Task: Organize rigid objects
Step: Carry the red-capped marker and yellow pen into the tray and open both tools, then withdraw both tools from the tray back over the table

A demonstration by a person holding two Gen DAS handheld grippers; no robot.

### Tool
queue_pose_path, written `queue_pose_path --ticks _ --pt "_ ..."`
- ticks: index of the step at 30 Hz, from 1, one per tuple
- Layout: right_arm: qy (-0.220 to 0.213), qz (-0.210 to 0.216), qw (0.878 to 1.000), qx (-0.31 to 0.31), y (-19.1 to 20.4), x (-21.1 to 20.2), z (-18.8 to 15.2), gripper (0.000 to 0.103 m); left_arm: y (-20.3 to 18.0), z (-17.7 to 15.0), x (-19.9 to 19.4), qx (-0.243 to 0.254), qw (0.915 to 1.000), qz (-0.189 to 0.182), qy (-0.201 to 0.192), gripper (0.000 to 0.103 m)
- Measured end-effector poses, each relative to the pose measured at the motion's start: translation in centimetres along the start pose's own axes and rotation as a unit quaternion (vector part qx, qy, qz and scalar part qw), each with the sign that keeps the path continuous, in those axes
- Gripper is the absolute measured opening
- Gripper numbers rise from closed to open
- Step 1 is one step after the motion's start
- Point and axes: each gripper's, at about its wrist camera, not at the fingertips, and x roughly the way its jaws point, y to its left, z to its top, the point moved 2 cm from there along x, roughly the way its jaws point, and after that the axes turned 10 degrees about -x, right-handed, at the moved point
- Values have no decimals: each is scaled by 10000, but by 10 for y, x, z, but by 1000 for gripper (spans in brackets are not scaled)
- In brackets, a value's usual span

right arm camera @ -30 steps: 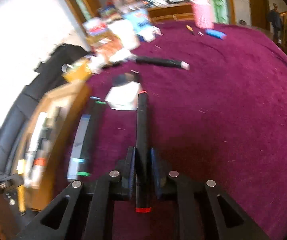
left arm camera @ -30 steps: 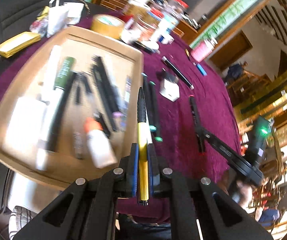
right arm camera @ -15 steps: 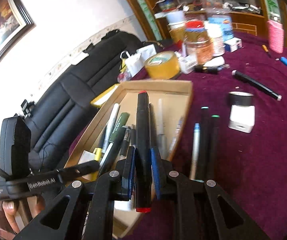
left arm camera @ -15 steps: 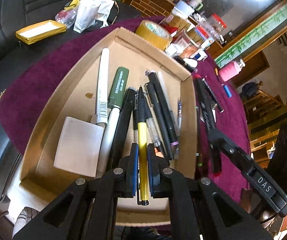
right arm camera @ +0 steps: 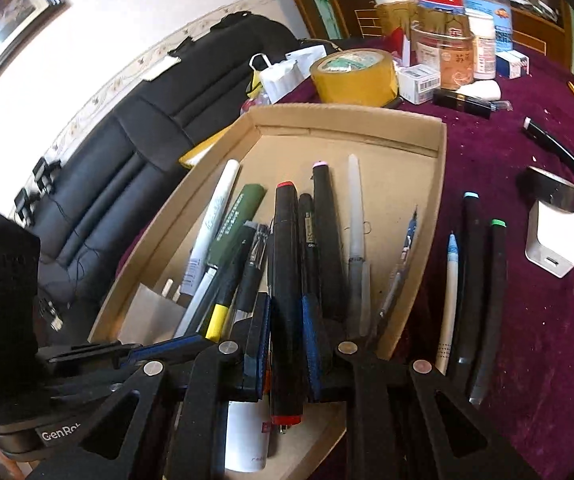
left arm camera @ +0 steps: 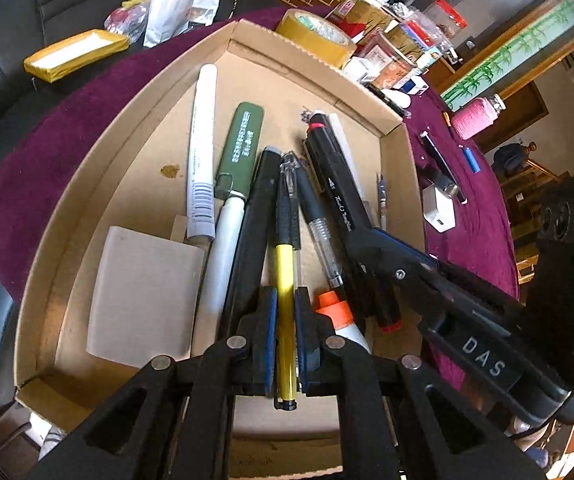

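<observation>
A round table under a deep purple cloth takes up the middle of the room, with a black leather sofa against the white wall behind it and dark wooden cabinets further back. On the cloth sits a shallow cardboard tray already holding a white marker, a green pen case, several black pens and a small beige block. Beyond the tray's far corner stand a roll of yellow tape and a clutter of jars and boxes, and a pink spool stands further across the table. A white charger and three pens lie on the cloth just beside the tray's right wall. Both grippers hang over the near end of the tray, pointing steeply down into it. The left gripper is clenched tight on a yellow-barrelled pen, whose black tip reaches out over the pens lying in the tray. The right gripper, close alongside, is clamped on a thick black marker with red ends, held lengthwise above the tray's contents.
</observation>
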Motion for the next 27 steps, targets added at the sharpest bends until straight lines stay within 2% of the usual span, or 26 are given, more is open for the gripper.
queue_pose_path --ticks 7,15,18,19,20,23,27 --pt "136 -254 9992 -286 6 8 1 18 -1 1 3 17 10000 67 8 8" --pt "156 -307 9988 -343 7 7 -2 18 -1 -2 2 -56 10000 44 -31 8" --pt "167 -158 9995 -227 3 4 -3 26 -1 -4 0 -76 9999 -25 -61 16" --pt "143 -107 9996 -213 3 2 -2 34 -1 -4 -1 -91 9999 -59 -64 20" --pt "103 -47 9997 -203 2 -1 -2 37 -2 -6 -3 -91 9999 -105 -52 25" --pt "-62 -9 9999 -122 -3 -20 -5 38 -7 -11 -9 -12 9999 -102 -123 33" --pt "-366 47 9993 69 -16 -53 -15 38 -18 -22 -22 131 9992 -173 -325 35"
